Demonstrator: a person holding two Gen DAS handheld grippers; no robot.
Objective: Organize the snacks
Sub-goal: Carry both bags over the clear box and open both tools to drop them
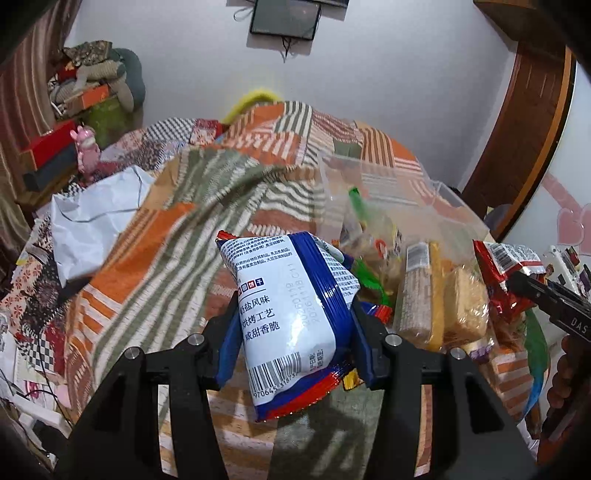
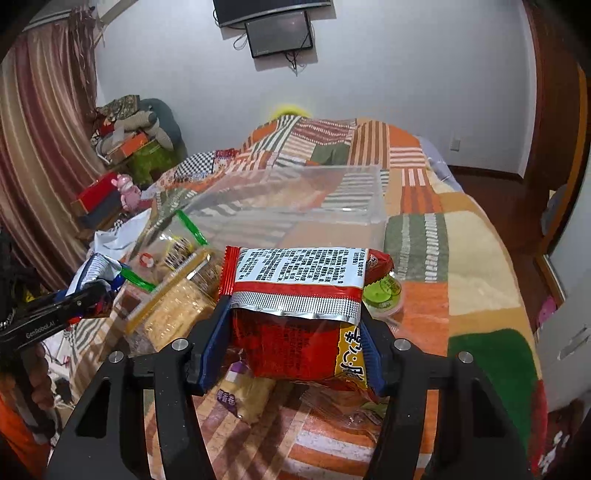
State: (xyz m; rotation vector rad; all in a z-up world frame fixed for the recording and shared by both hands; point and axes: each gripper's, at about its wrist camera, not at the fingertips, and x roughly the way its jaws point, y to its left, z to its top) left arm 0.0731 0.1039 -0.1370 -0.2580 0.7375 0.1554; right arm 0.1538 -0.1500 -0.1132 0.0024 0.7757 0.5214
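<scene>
A: Left gripper (image 1: 293, 328)?
B: Clamped on a blue-and-white snack packet (image 1: 291, 314), blue pads pressed to both long edges. Packet upright, barcode end low, lifted off the patchwork blanket (image 1: 155, 266).

A: Right gripper (image 2: 295, 339)?
B: Clamped on a red snack packet (image 2: 295, 317), silver seal strip and white text panel facing up. Held above the blanket, just in front of the clear plastic bin (image 2: 306, 199).

A: Seen in the other view too?
B: Yes. Red packet at far right of the left wrist view, pinched by a black finger. Blue-and-white packet at far left of the right wrist view, in the other gripper's black tip.

A: Rest of the snacks?
B: Loose pile between the two grippers, on the blanket beside the bin. Yellow wafer pack (image 1: 428, 295), yellow cracker bag (image 2: 177, 310), clear bags with green strips (image 2: 190, 229). Small green-lidded cup (image 2: 382, 293) just right of the red packet, resting on the blanket.

A: Bin contents?
B: Transparent, blanket pattern visible through it; cannot tell more.

A: Background?
B: Dark screen (image 2: 279, 33) on white wall, striped curtain (image 2: 40, 155) left, clutter stack near it.
</scene>
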